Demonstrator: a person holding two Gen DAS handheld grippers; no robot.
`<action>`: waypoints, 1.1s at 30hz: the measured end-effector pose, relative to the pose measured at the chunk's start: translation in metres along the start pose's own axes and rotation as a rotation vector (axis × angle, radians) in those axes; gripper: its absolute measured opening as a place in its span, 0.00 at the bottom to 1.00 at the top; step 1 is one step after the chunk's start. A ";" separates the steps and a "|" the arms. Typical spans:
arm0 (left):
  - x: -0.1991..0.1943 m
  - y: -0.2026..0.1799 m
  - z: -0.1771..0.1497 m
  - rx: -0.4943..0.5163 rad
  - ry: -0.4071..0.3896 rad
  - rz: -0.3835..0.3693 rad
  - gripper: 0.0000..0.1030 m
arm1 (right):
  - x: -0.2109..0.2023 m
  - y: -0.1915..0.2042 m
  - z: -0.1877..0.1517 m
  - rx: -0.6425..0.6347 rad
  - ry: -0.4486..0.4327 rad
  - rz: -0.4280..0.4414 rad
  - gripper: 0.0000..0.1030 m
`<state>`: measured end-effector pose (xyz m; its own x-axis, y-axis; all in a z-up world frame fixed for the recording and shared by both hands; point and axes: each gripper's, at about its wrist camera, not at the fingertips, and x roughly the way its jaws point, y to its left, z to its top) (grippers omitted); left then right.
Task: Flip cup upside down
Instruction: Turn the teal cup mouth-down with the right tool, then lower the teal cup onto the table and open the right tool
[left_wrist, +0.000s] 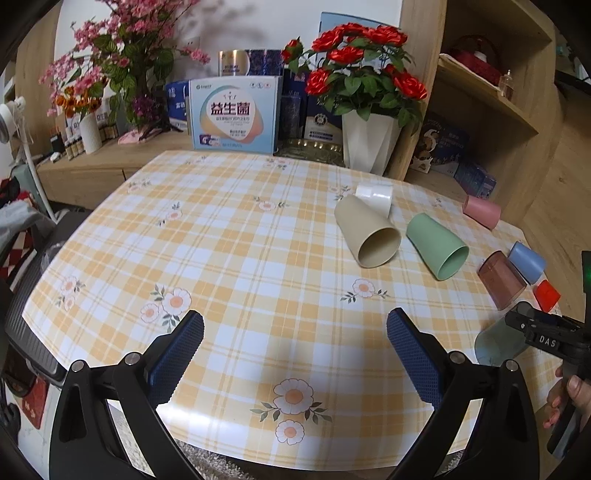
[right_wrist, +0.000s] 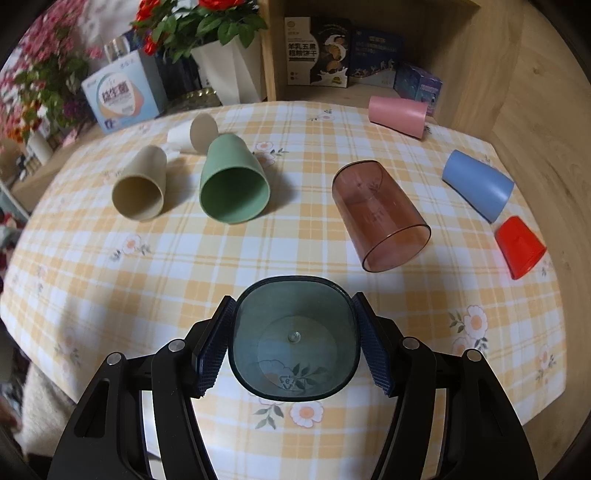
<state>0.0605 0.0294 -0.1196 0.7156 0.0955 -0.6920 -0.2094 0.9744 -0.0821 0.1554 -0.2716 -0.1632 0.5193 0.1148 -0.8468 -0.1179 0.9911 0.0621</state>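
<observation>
My right gripper (right_wrist: 293, 343) is shut on a clear teal-grey cup (right_wrist: 293, 350), its blue pads pressed on both sides; I see the cup's base facing me. The same cup (left_wrist: 496, 341) shows in the left wrist view at the right table edge, held by the right gripper (left_wrist: 537, 332). My left gripper (left_wrist: 295, 350) is open and empty above the near middle of the checked table (left_wrist: 240, 258). Lying on their sides are a beige cup (right_wrist: 142, 188), a green cup (right_wrist: 234, 181), a clear brown cup (right_wrist: 378, 214), a blue cup (right_wrist: 476, 182), a red cup (right_wrist: 519, 245), a pink cup (right_wrist: 399, 114) and a white cup (right_wrist: 184, 136).
A white vase of red roses (left_wrist: 369, 140) and a light blue box (left_wrist: 234, 114) stand just behind the table's far edge. A wooden shelf unit (left_wrist: 491, 110) with boxes rises at the right. A sideboard with pink flowers (left_wrist: 110, 74) is at the back left.
</observation>
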 end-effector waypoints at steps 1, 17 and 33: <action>-0.003 -0.001 0.001 0.006 -0.007 0.001 0.94 | -0.002 0.000 0.000 0.010 -0.005 0.006 0.62; -0.091 -0.025 0.043 0.180 -0.194 -0.122 0.94 | -0.141 0.013 -0.008 0.038 -0.327 0.064 0.86; -0.140 -0.039 0.037 0.219 -0.285 -0.137 0.94 | -0.212 0.020 -0.018 0.040 -0.490 0.056 0.86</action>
<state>-0.0064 -0.0139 0.0069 0.8903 -0.0155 -0.4552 0.0260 0.9995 0.0169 0.0275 -0.2772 0.0086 0.8514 0.1767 -0.4938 -0.1294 0.9832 0.1288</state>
